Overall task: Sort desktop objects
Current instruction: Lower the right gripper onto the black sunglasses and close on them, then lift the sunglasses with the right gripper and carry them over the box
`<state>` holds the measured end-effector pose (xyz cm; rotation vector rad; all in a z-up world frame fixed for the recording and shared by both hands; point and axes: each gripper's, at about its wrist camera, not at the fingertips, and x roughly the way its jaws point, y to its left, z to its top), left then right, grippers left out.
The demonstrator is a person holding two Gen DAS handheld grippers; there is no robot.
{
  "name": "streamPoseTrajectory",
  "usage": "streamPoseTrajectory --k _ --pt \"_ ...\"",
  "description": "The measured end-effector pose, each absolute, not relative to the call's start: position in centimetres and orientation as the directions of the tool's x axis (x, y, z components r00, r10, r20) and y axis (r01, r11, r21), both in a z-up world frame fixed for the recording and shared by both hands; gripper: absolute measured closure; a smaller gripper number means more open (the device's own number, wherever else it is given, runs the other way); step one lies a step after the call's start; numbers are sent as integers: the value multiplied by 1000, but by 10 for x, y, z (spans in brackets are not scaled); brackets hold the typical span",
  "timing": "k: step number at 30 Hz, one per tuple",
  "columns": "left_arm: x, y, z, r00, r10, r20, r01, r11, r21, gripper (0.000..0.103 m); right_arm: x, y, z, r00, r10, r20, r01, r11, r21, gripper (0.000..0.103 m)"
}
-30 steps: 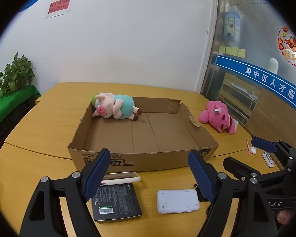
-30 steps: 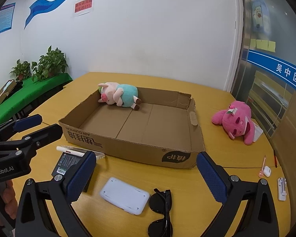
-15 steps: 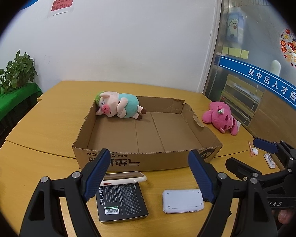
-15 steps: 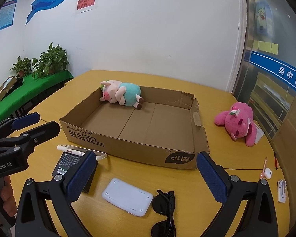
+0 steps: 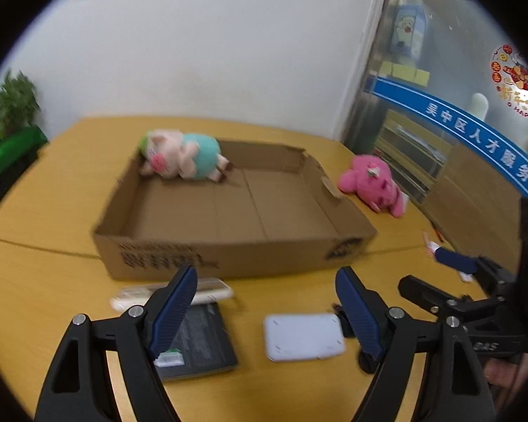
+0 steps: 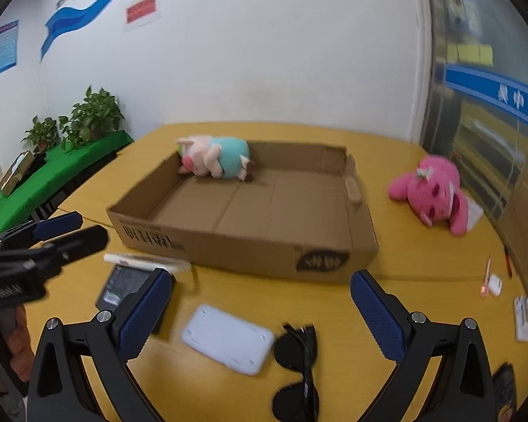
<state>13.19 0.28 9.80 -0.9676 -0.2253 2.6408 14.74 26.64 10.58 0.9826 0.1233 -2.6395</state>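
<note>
An open cardboard box [image 5: 228, 211] lies on the yellow table [image 5: 45, 281], with a teal-clad pig plush [image 5: 183, 156] in its far left corner. A pink plush [image 5: 369, 183] lies on the table right of the box. In front of the box are a white phone [image 5: 211, 286], a black packet [image 5: 200, 337], a white flat device [image 5: 304, 336] and black sunglasses [image 6: 299, 362]. My left gripper [image 5: 265, 281] hovers open over the packet and device, holding nothing. My right gripper [image 6: 260, 281] is open above the white device [image 6: 228, 343] and sunglasses, also empty.
Small white bits and a pink pen [image 6: 489, 281] lie near the table's right edge. A green-covered side table with plants [image 6: 88, 119] stands at the left. The white wall and a glass partition close the back. Each gripper shows at the side of the other's view.
The right gripper has sunk toward the table, so the sunglasses and white device show larger. The left view has tipped down and swung slightly right. Both sets of jaws stay as wide.
</note>
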Motion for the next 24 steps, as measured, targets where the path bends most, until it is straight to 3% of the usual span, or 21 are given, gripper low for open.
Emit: streamPoseTrajectory --k 7,10,13,18,20,24 --pt "113 31 48 -529 489 -694 -309 -872 -380 22 156 347 14 -518 -320 -793 208 -947 246 0" --pt "105 48 31 -444 554 -704 -338 -831 -441 22 164 338 -3 -464 -400 -790 265 -914 307 1" --pt "103 64 17 -370 604 -706 -358 -794 -491 22 165 317 -14 -455 -397 -797 326 -907 266 4" --pt "108 81 1 -299 623 -723 -376 -773 -511 22 169 302 -35 -464 -282 -840 369 -923 106 25" --pt "111 85 -3 -280 632 -722 -384 -763 -520 22 176 300 -33 -488 -232 -842 374 -927 39 42" --pt "108 91 -14 -220 674 -705 -367 -727 -580 22 183 308 -31 -504 -234 -832 355 -934 47 44"
